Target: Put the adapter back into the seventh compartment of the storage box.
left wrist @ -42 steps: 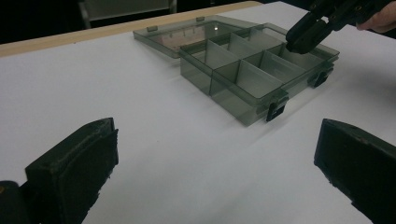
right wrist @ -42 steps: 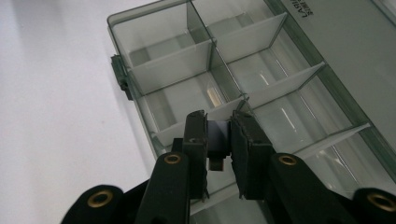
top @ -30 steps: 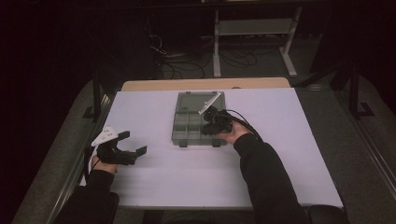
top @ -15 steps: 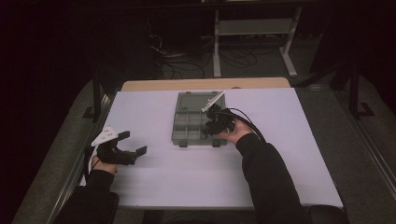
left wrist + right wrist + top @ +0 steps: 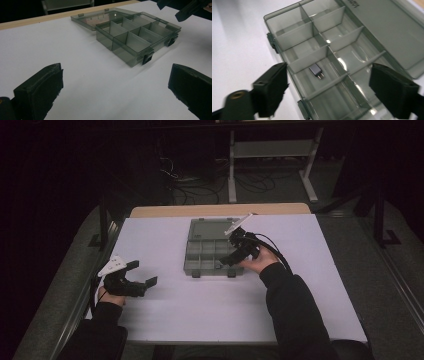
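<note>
A clear grey compartment box (image 5: 196,262) lies open mid-table, its lid flat behind it. In one compartment rests a small grey part with two pins (image 5: 316,70). My right gripper (image 5: 227,261) hovers over the box's right front corner. Its jaws have just been opening and now stand wide with nothing pressed between them; the part lies loose below (image 5: 328,67). My left gripper (image 5: 142,273) rests on the table at the left, open and empty (image 5: 115,82), pointing at the box (image 5: 140,37). The right gripper's jaw tips show in the left gripper view, above the box's far corner (image 5: 186,8).
The white table top (image 5: 200,310) has a wooden strip (image 5: 220,210) along its far edge. Cables trail from both grippers. Beyond the table stand a metal frame (image 5: 270,150) and loose cables on a dark floor.
My right gripper has lifted slightly and shifted right over the box, and its jaws have spread apart. The left gripper has stayed where it was.
</note>
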